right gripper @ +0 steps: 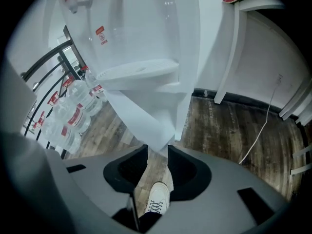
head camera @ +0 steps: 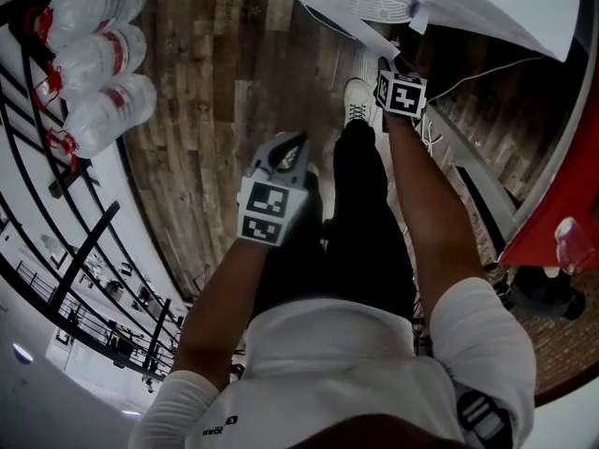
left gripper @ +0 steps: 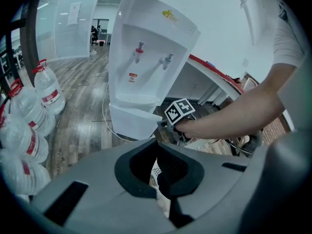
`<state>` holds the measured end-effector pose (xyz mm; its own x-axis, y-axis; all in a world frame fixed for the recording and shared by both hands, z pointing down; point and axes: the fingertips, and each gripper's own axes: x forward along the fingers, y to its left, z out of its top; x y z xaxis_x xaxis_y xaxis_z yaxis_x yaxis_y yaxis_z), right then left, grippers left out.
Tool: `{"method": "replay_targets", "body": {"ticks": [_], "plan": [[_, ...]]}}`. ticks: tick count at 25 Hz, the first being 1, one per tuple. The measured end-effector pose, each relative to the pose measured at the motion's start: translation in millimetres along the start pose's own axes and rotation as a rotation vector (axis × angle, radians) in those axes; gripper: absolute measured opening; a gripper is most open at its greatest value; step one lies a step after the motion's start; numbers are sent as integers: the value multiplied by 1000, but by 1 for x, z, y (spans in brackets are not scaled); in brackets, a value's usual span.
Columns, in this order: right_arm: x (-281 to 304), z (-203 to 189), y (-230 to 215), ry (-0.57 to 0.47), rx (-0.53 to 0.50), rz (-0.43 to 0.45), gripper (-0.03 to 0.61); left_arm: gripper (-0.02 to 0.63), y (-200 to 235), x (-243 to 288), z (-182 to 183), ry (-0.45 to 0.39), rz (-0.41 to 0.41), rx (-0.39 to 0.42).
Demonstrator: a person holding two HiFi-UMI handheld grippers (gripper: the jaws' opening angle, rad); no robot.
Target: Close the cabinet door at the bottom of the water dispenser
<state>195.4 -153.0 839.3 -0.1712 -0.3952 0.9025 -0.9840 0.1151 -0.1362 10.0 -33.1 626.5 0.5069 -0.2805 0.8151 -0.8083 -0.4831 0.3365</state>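
Observation:
The white water dispenser (left gripper: 146, 57) stands ahead with its bottom cabinet door (left gripper: 131, 121) swung out. In the right gripper view the door (right gripper: 141, 116) slants toward me, its lower corner at the mouth of my right gripper (right gripper: 157, 152). The jaws stand apart with a gap, and I see no pad pressing on the door. From above, the right gripper (head camera: 388, 64) is at the door's thin edge (head camera: 346, 21). My left gripper (head camera: 290, 143) hangs back over the floor, jaws together on nothing (left gripper: 156, 147).
Several large water bottles (head camera: 94, 54) lie on a black rack (head camera: 56, 213) at the left. A red-edged table (head camera: 552, 223) and its white leg (right gripper: 229, 52) stand at the right. A white cable (right gripper: 263, 126) crosses the wood floor. My white shoe (head camera: 357, 96) is near the door.

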Motion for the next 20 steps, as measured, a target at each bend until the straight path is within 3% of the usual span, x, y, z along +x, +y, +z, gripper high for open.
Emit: {"method": "replay_targets", "body": {"ticks": [7, 20], "plan": [[6, 26, -22, -29, -21, -18, 133, 0, -5, 3, 1, 14, -12, 11], [19, 69, -50, -58, -151, -37, 127, 0, -2, 8, 2, 21, -5, 1]]}}
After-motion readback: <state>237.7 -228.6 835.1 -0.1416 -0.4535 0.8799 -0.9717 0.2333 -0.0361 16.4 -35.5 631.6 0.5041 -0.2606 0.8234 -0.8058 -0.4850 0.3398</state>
